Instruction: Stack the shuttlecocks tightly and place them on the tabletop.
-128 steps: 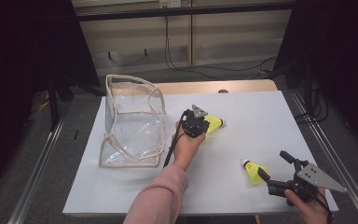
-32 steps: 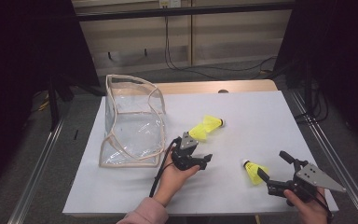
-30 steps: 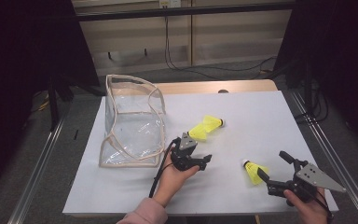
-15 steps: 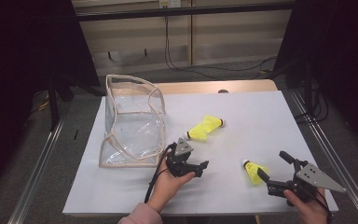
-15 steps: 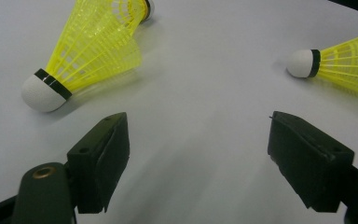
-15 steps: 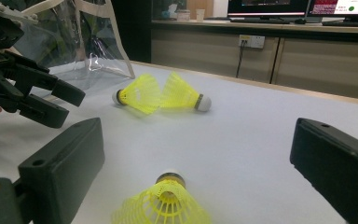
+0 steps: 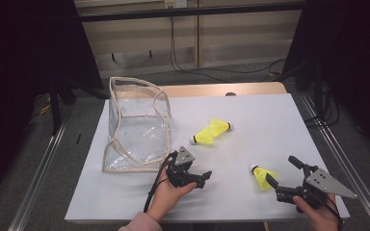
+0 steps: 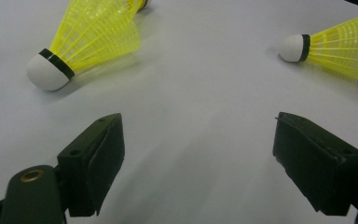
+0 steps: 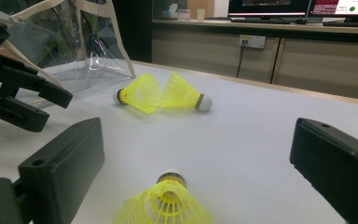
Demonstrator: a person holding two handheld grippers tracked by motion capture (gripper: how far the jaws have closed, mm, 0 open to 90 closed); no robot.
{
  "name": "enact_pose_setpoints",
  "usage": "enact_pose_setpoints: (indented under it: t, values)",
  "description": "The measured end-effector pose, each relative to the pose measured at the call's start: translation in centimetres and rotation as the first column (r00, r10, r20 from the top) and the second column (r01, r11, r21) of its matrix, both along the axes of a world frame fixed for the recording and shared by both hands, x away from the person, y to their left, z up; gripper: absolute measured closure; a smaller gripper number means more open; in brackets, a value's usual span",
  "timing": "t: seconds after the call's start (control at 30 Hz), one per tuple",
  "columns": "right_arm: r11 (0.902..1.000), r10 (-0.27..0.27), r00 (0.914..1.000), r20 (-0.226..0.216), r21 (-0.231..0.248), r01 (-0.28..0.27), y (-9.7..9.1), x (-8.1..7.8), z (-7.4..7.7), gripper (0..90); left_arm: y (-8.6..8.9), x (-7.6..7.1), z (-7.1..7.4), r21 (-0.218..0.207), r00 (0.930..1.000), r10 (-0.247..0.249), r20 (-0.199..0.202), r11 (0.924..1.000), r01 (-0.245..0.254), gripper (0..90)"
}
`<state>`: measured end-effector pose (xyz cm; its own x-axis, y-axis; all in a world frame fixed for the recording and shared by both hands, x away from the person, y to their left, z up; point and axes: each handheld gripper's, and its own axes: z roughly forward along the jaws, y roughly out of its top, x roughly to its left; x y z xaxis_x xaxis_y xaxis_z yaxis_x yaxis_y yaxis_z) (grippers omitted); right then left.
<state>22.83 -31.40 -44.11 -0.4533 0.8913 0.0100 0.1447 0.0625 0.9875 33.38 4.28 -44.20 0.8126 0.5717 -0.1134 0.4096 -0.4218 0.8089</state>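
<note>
Clearly, a pick-up was being set up, not a carry.
Left gripper (image 7: 203, 176): lower centre of the high view; jaws spread, having just been opening, nothing between them.
Right gripper (image 7: 280, 176): lower right; jaws spread, flanking the single shuttlecock (image 7: 264, 175) without pinching it.
Paired shuttlecocks (image 7: 212, 132): middle of the frame on the white counter (image 7: 270, 120), skirts overlapping.
Clear bag (image 7: 137, 125): left of centre, standing open.
Advice: the right jaws should probably advance level, centre on the cork end, then close gently so the skirt is not crushed.
</note>
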Motion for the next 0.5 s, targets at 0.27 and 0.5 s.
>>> enact_pose_setpoints:
  t: [0.27,0.5]
  values:
    - [1.0000,-0.004,1.0000,0.000,-0.003,0.004,0.01,0.03,-0.01,2.8,0.35,-0.22,-0.16,0.003,1.0000,-0.004,0.003,1.0000,0.004,16.1]
    - [1.0000,0.002,1.0000,0.000,-0.002,-0.002,-0.01,0.00,0.00,2.9,0.76,-0.55,0.03,-0.011,1.0000,-0.009,-0.001,0.9999,0.009,15.3]
